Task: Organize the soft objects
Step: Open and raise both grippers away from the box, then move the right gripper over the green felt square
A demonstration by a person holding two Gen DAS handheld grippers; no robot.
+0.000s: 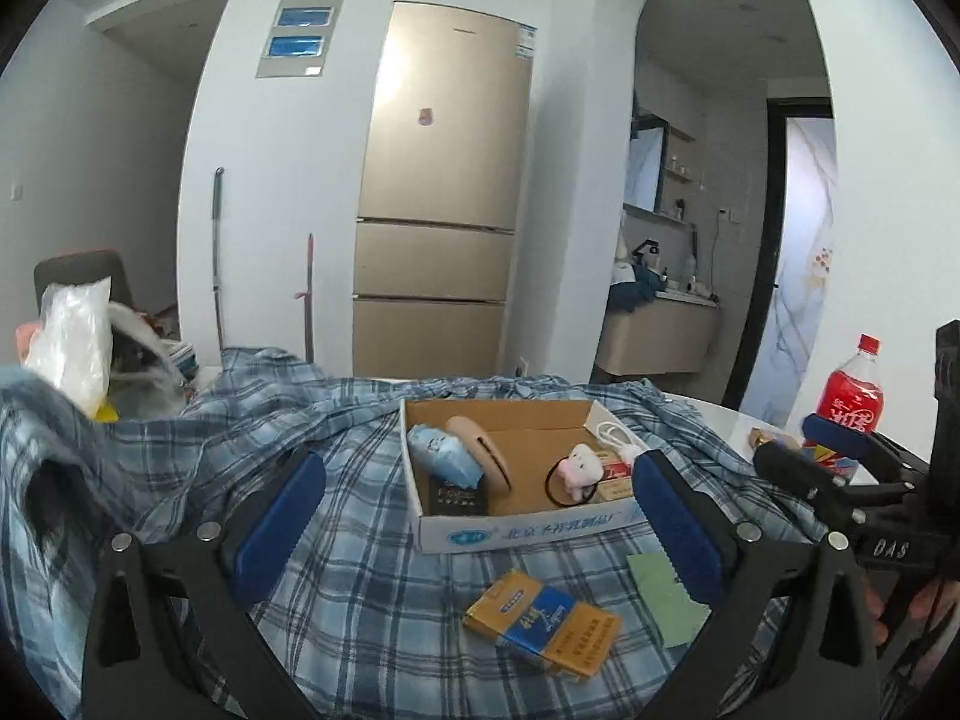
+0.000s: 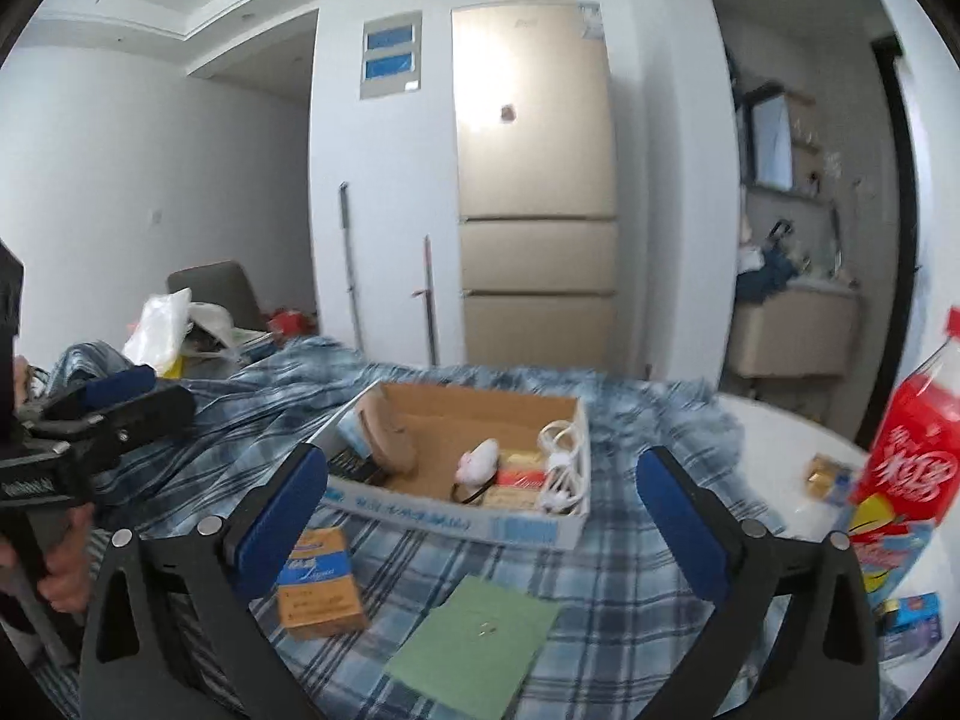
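Both grippers are hovering over a blue plaid shirt (image 1: 372, 570) spread on the table, jaws gaping wide with nothing between them: the left gripper (image 1: 480, 516) and the right gripper (image 2: 483, 516). A cardboard box (image 1: 516, 531) is sitting on the shirt, holding a pink plush hair tie (image 1: 577, 468), a blue tissue pack (image 1: 441, 453) and a white cable (image 2: 561, 462). The left view is showing an orange-and-blue carton (image 1: 543, 621) whole; the right view alone is revealing the full green paper sheet (image 2: 474, 642) and, beside the red soda bottle (image 2: 912, 450), snack packets (image 2: 900, 546)
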